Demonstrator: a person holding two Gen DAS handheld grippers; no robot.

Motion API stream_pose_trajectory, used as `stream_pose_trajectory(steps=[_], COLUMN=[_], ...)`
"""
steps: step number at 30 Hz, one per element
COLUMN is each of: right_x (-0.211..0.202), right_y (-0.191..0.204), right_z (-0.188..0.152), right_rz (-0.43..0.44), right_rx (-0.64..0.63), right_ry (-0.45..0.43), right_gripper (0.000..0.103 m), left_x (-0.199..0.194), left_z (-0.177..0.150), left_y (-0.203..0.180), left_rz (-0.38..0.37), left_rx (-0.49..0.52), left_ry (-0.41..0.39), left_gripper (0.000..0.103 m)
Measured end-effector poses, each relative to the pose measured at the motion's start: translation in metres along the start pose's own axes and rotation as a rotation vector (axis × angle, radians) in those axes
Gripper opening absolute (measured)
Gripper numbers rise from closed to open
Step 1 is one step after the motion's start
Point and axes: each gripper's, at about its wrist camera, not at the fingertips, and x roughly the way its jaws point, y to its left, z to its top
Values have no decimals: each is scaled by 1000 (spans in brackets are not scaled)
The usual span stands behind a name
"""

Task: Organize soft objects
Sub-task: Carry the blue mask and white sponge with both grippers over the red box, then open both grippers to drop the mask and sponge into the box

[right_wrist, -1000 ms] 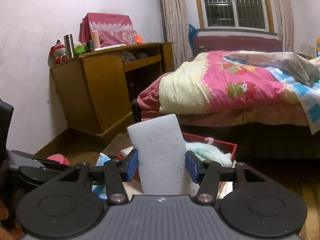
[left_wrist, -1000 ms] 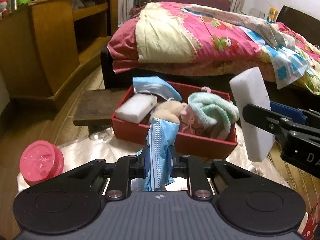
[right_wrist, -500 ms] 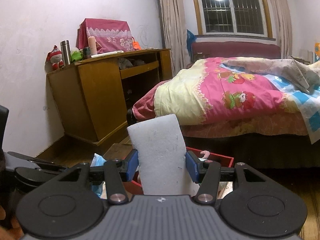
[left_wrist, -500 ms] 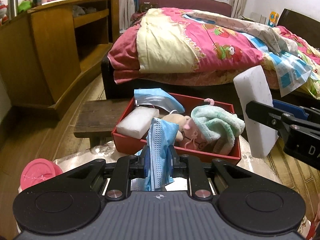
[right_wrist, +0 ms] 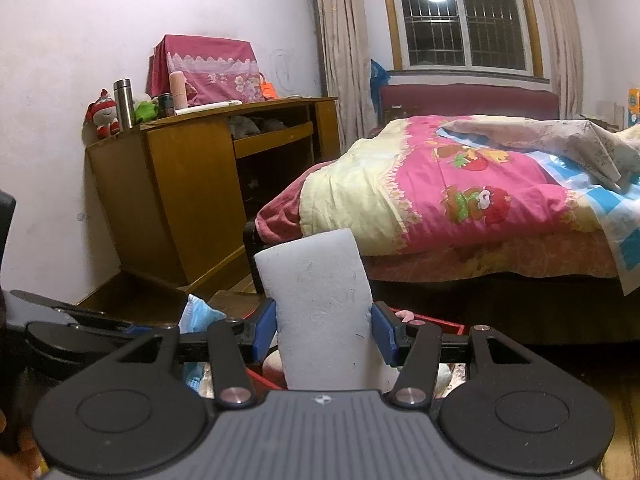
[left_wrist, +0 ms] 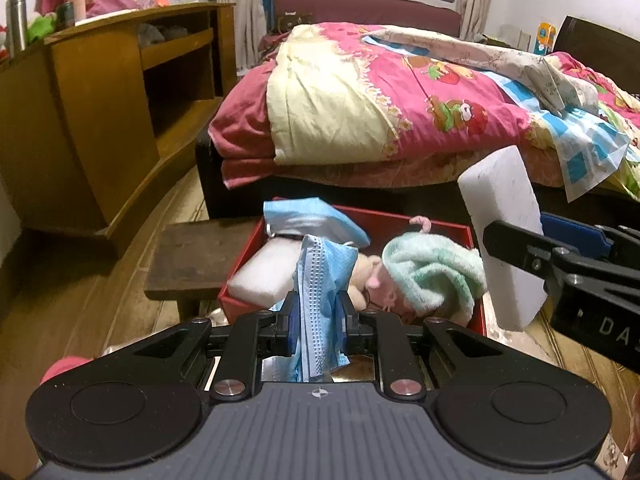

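The left gripper (left_wrist: 317, 314) pinches a crumpled blue face mask (left_wrist: 320, 280) in its fingers before the red box (left_wrist: 478, 318), which holds a white sponge (left_wrist: 266, 276), another mask (left_wrist: 316, 218) and a towel-wrapped plush (left_wrist: 428, 276), while the right gripper (right_wrist: 324, 334) clamps an upright white foam block (right_wrist: 320, 312) beside it, the bed (left_wrist: 400, 112) behind.

The left tongs (left_wrist: 316, 316) are matte black, with blue pads on the fingertips; two round discs flank a ribbed grey centre plate carrying a small compass-like mark; silver screws sit at the finger pivots; the right tongs (right_wrist: 324, 332) match, their side lettered "DA" in white.
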Motion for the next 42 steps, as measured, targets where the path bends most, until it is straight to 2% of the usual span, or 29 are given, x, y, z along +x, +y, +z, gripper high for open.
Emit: stream_pose_trajectory(steps=[11,18,29,33,35,37,39,42], right_x=[33,61,109,121,128,130,131,131], right_y=[-18,-31,-51,-52,-52,-52,-52,-54], right_z=[7,7,-5,-12,-15,-18,-19,-20], right_rz=[-26,-43,-41,-32,-26,-34,-55,-63], right_rx=[5,19,70,65,63,70,55,67], right_ry=[14,38,91,127,167,167,171,171], right_gripper=[26,26,26,27,32,37,38,40], left_x=[38,72,126,138,141,143,142,137], left_z=[30,53,65,64,61,60,60,62], left_y=[-10,-16,-21,-20,-19,-18,-17,-14], left_rz=[20,58,103,108,106,106,113,119], left_rx=[38,81,126,121,113,113,108,92], left_ry=[3,16,54,71,81,86,86,70], left_gripper=[17,17,20,31,36,45,65,74])
